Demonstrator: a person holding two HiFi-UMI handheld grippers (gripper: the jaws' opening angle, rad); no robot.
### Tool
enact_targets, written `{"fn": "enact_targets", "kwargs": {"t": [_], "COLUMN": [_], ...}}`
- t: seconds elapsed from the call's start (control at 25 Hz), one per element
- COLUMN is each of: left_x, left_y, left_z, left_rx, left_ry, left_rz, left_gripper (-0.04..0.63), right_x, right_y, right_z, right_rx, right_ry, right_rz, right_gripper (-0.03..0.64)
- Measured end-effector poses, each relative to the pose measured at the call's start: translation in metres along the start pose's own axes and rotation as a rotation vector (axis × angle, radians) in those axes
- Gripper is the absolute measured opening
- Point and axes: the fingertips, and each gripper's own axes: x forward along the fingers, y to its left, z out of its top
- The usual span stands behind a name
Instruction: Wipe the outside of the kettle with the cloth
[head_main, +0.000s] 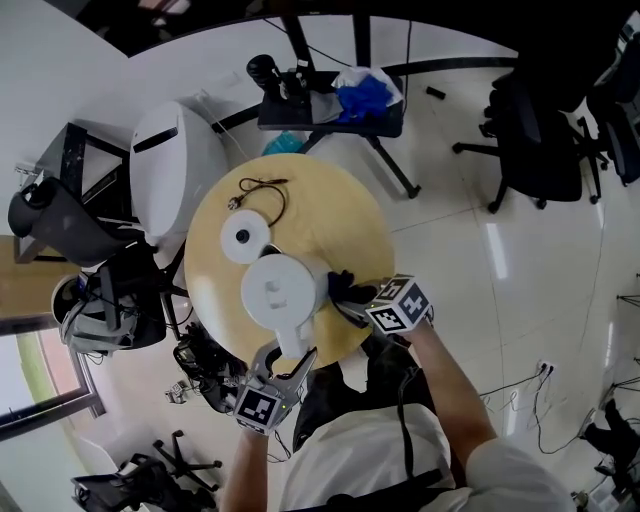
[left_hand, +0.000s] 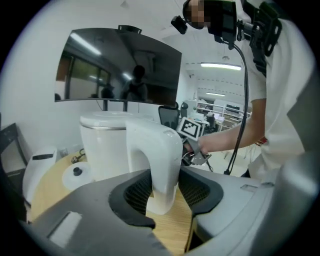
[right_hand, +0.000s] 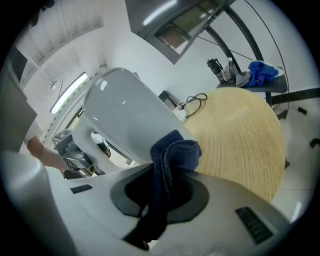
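Setup: round table, wood top, seen from above.

Kettle: white, upright, on the table's near side. Body is inside the rim; handle reaches out to the near edge, toward the person.

Left gripper: comes in over the near rim, jaws clenched on the handle, one pad on each flank. In the left gripper view the handle stands upright between the pads, with wood showing below it.

Right gripper: at the kettle's right, jaws clenched on the cloth. The cloth is dark blue and bunched; its top fold lies against the kettle wall and its tail hangs down through the jaws.

Base: white disc with a dark centre, just beyond the kettle on the far-left, touching or nearly touching it from above.

Cable: black, looped, near the far-left rim, apart from the base.

Open room: bare wood over the far and right parts of the top, from the kettle out to the rim. Tiled floor lies beyond the right edge as far as a black chair. The left edge is crowded by a white rounded unit, and a stand carrying gear sits close behind the far edge.

Counts: table 1, kettle 1, base 1, cable 1, cloth 1, grippers 2, each with one marker cube.
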Motion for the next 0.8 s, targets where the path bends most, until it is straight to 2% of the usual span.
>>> {"fn": "enact_targets", "kwargs": {"t": [0.16,0.32,0.4,0.52,0.8], "left_x": [-0.015,-0.018,-0.019,-0.02,-0.024], "left_y": [0.018,0.023,0.023,0.022,0.01], "left_z": [-0.009,-0.009,-0.009,-0.009,-0.009], "left_rx": [-0.077,-0.14,-0.16,-0.129,0.049], "left_ry": [-0.042,-0.083,-0.094,-0.08,0.017], "left_rz": [0.136,0.198,0.209,0.17,-0.003], "left_gripper": [0.173,0.171,0.17,0.168,0.163], "right_x": [-0.025,-0.047,-0.051,-0.042,-0.022], "right_y": [0.042,0.103,0.128,0.137,0.113], "right_z": [0.037,0.07,0.083,0.083,0.032], "right_rx": [-0.083,-0.152,-0.191,-0.219,-0.133], "right_ry": [-0.082,-0.186,-0.221,-0.212,-0.099], "right_rz": [0.043,0.183,0.214,0.201,0.169], "right_gripper": [0.064,0.064,0.064,0.064,0.064]}}
